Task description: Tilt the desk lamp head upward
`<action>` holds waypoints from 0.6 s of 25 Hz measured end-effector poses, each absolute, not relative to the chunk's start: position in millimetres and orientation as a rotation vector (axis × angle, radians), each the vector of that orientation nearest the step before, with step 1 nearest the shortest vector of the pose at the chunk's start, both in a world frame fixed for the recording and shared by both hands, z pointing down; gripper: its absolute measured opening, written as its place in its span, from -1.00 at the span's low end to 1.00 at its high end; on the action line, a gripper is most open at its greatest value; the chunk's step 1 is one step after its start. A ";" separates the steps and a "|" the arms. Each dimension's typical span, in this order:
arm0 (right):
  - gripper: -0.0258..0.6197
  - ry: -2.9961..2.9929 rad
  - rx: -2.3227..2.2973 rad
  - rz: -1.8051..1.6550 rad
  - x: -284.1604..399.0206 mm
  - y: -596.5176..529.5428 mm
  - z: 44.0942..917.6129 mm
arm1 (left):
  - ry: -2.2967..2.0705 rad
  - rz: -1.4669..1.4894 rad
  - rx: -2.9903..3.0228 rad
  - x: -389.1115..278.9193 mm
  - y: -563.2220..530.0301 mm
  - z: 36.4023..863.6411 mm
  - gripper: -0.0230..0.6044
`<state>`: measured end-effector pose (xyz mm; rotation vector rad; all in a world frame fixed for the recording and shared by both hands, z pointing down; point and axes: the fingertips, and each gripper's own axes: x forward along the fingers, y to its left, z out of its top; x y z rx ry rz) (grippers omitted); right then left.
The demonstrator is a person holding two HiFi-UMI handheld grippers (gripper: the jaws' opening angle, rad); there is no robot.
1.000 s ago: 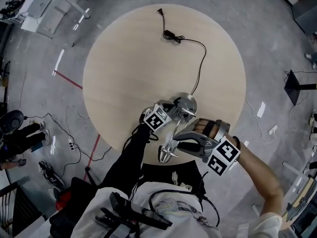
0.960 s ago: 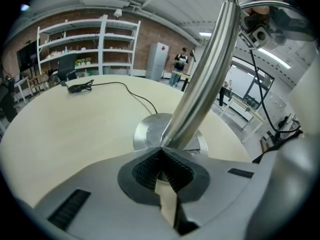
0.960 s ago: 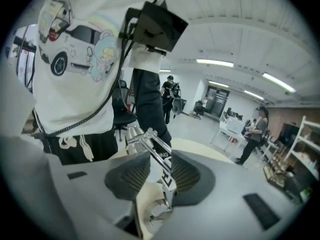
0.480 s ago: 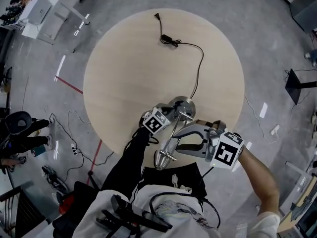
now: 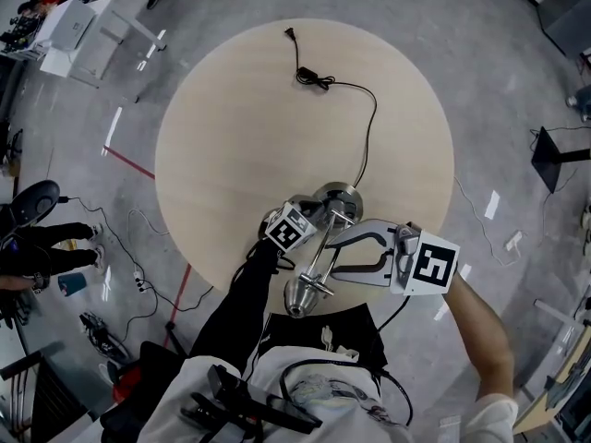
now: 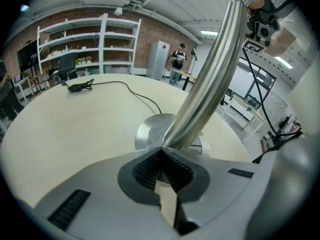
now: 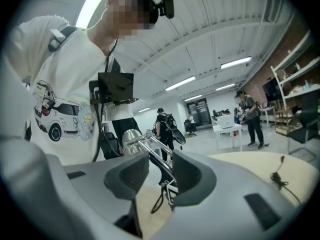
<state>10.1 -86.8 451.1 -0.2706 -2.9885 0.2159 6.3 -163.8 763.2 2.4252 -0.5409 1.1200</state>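
Observation:
A chrome desk lamp stands near the front edge of the round table [image 5: 231, 118]. Its round base [image 5: 340, 197] is on the wood. Its arm slants toward me, ending in the lamp head [image 5: 303, 294] out past the rim. My left gripper [image 5: 317, 212] is shut on the lamp stem [image 6: 210, 79] just above the base [image 6: 150, 134], and its jaws [image 6: 162, 156] meet round the tube. My right gripper [image 5: 334, 255] is open to the right of the arm. In the right gripper view the thin arm and lamp head [image 7: 131, 136] show through the gap of the gripper [image 7: 161, 176], untouched.
The lamp's black cord [image 5: 365, 127] runs across the table to a switch and plug [image 5: 291, 33] at the far side. White tables [image 5: 83, 17] stand far left, a black stand [image 5: 554, 160] is on the right, and cables lie on the floor. People stand in the room beyond.
My right gripper's jaws have spread and it has levelled out beside the lamp arm. The lamp head has shifted slightly toward me. My left gripper keeps its hold.

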 end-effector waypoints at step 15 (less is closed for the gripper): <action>-0.48 -3.092 -0.180 0.550 18.5 -103.5 441.6 | -0.571 1.115 2.421 6.3 -163.4 763.2 -0.96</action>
